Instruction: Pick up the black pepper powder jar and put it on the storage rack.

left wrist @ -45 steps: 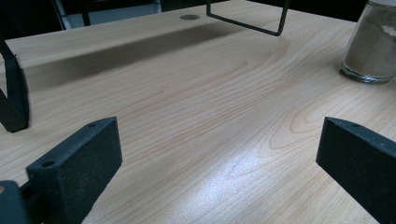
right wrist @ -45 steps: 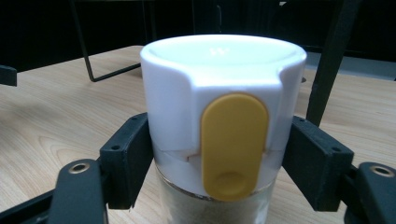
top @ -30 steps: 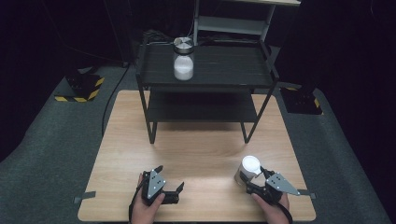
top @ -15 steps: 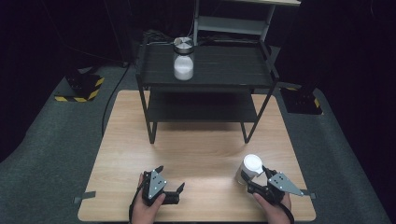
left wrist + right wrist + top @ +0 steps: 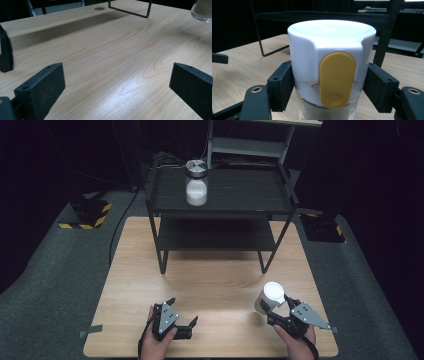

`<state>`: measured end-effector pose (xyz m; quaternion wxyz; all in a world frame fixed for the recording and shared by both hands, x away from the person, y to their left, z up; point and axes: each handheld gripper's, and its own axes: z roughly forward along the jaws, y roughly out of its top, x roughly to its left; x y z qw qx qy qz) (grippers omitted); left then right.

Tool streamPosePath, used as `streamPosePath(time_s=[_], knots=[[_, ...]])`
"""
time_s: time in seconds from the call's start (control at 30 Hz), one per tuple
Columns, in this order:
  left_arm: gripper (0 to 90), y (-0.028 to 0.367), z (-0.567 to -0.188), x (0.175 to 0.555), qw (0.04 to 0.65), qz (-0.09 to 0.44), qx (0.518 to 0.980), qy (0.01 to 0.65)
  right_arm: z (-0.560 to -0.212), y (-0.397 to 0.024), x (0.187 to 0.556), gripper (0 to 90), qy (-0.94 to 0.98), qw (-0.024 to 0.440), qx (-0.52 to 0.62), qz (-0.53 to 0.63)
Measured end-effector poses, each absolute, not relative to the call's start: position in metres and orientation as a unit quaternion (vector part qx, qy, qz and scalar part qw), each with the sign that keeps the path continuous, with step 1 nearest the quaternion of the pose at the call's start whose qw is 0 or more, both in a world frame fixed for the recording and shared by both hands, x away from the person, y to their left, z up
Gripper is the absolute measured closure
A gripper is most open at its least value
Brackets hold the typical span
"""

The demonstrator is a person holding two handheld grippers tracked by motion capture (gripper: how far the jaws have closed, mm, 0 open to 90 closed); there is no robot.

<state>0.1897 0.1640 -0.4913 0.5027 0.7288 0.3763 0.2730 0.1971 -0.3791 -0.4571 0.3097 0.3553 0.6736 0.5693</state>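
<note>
Pinching white-capped jar (image 5: 270,297) near surface's (image 5: 210,285) right front corner, right claw (image 5: 280,312) gripped below cap for secure lift; left claw (image 5: 182,327) spread, idle.

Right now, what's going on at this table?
A person works with a gripper in each hand. The right gripper is clamped on a white-capped jar with a yellow tab, near the wooden table's front right. The left gripper hovers open over bare wood. Another jar stands on the black shelf behind.
</note>
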Motion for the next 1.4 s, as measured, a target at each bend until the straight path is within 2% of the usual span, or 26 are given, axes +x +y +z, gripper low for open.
streamPosePath(time_s=[1.4], knots=[[0.4,0.166,-0.491,0.191,0.507,0.266,0.732,0.370,-0.351,-0.343,0.228,30.4,0.645,0.336,0.325,0.604]])
